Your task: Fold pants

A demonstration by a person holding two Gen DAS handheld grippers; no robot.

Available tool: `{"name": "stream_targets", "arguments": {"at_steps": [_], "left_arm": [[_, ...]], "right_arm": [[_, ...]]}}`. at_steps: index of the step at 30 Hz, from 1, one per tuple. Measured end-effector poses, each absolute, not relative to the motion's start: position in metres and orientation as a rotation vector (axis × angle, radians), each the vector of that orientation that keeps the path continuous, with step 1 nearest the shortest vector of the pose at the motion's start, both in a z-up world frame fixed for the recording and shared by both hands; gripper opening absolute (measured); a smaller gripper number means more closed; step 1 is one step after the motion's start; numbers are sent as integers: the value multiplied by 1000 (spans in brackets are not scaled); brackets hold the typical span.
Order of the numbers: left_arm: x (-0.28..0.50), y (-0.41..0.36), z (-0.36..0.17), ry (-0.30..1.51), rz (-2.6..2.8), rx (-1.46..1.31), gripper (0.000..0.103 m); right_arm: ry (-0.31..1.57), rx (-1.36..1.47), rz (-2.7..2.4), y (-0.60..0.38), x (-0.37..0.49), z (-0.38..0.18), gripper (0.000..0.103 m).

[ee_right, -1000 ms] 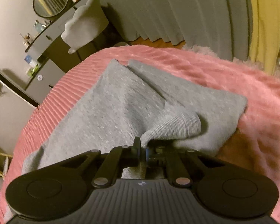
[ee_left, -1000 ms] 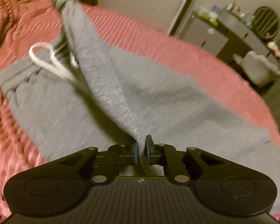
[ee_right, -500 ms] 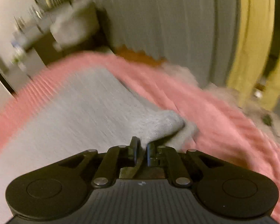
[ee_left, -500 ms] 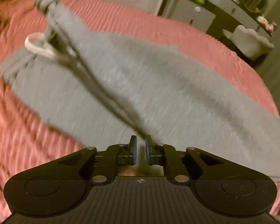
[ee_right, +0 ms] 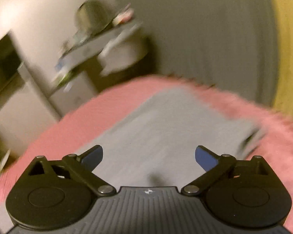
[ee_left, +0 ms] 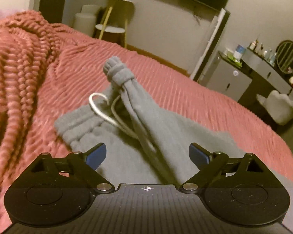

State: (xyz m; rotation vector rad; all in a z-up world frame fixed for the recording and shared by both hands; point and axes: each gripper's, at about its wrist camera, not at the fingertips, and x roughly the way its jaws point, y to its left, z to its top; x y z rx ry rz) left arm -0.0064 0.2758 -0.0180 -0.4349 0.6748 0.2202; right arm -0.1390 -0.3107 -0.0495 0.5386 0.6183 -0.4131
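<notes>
Grey sweatpants [ee_left: 171, 136] lie on a pink ribbed bedspread [ee_left: 185, 93]. In the left wrist view the waistband with its white drawstring [ee_left: 99, 109] lies at the left, and a raised fold of grey cloth runs from a bunched end [ee_left: 117, 70] down toward my left gripper [ee_left: 147, 154]. That gripper is open and holds nothing; the fold passes between its blue pads. The right wrist view is blurred. It shows the flat grey pants [ee_right: 166, 124] ahead of my right gripper [ee_right: 148, 156], which is open and empty.
A chunky knit pink blanket [ee_left: 15, 74] is heaped at the left of the bed. Beyond the bed stand a side table [ee_left: 115, 13], a dresser with a round mirror [ee_left: 288, 56] and a white chair [ee_left: 281, 105]. Grey curtains [ee_right: 214, 29] hang behind.
Both grippers were shut on pants cloth and have opened, letting it go. The lifted cloth at the right has dropped flat. The right wrist view is swinging and blurred.
</notes>
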Motion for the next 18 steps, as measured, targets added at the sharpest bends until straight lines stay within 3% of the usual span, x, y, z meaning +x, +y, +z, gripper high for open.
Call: {"name": "stream_targets", "arguments": {"at_steps": [7, 8, 9, 11, 12, 18], "left_arm": [[62, 306, -31, 721, 248, -484, 95], [74, 309, -38, 760, 255, -496, 91], [82, 312, -44, 795, 259, -514, 82], [93, 320, -55, 856, 203, -581, 20], [94, 324, -58, 870, 176, -618, 13], [38, 345, -31, 752, 136, -626, 12]], "right_arm": [[794, 538, -366, -300, -120, -84, 101], [795, 561, -373, -304, -121, -86, 101], [795, 573, -378, -307, -123, -91, 101], [811, 562, -383, -307, -118, -95, 101], [829, 537, -386, -305, -115, -97, 101], [919, 357, -400, -283, -96, -97, 101]]}}
